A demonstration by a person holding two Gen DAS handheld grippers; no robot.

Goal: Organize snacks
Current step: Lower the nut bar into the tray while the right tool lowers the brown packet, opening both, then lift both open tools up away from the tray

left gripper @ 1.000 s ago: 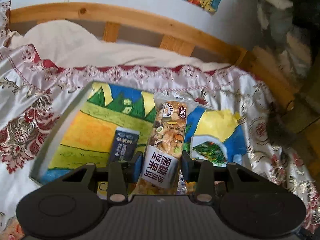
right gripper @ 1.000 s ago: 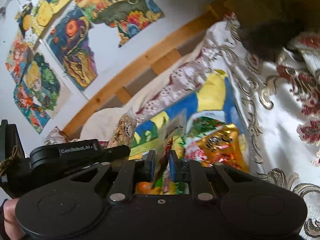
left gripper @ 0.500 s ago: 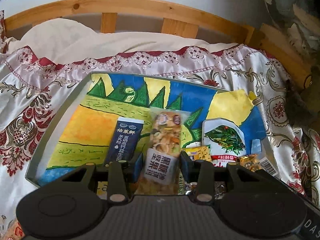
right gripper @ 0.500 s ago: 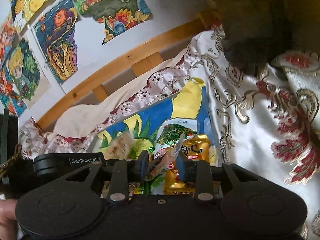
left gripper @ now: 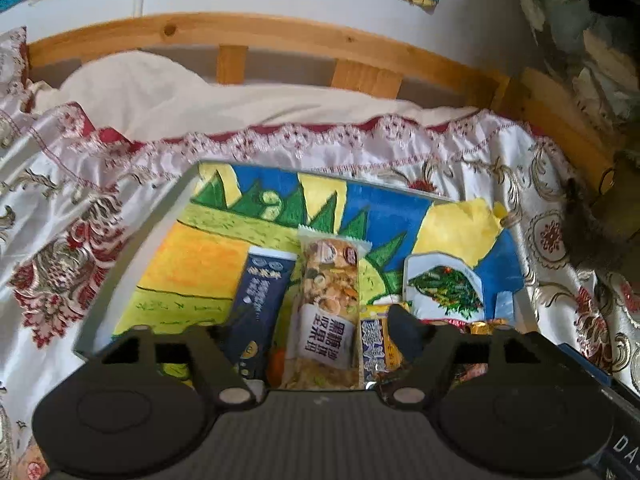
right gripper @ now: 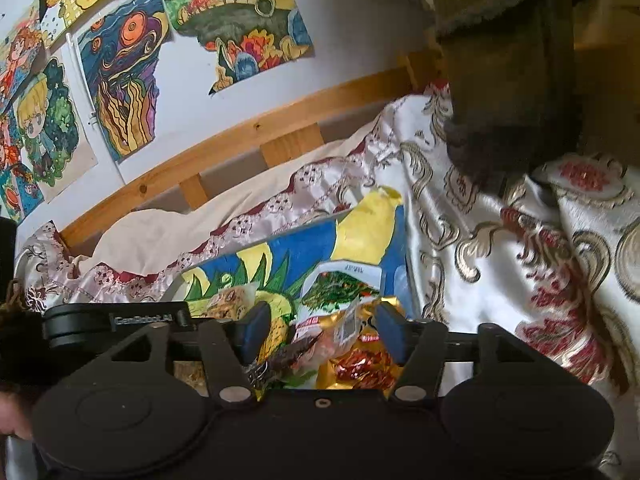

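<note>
A bed with a wooden headboard (left gripper: 280, 36) is standing against a white wall hung with colourful drawings (right gripper: 120, 92), and a white satin bedspread (left gripper: 60, 216) with red and gold patterns is covering it. A shallow grey tray (left gripper: 176, 204) lined with a bright painted landscape is sitting on the bedspread, and the snacks are lying along its near edge. The left gripper (left gripper: 316, 336) is hovering low over that near edge with its fingers released; its jaws have just been opening, and the nut bar (left gripper: 326, 300) in a clear wrapper is lying flat on the tray between them, its sides apart from both pads. A dark blue sachet (left gripper: 260, 296) is lying just beside the bar on its left, partly behind the left finger, and a small yellow and blue packet (left gripper: 374, 344) is lying just beside it on the right. Toward the tray's right edge a white packet with a green vegetable picture (left gripper: 444, 288) is resting. The right gripper (right gripper: 320, 330) is hanging over the tray's near right corner, its jaws also having just been opening and now standing wide, gripping nothing; a gold foil packet (right gripper: 360, 360) and a crumpled clear wrapper (right gripper: 320, 340) are lying in a loose pile beneath the gap, though whether they are brushing the pads is unclear.
</note>
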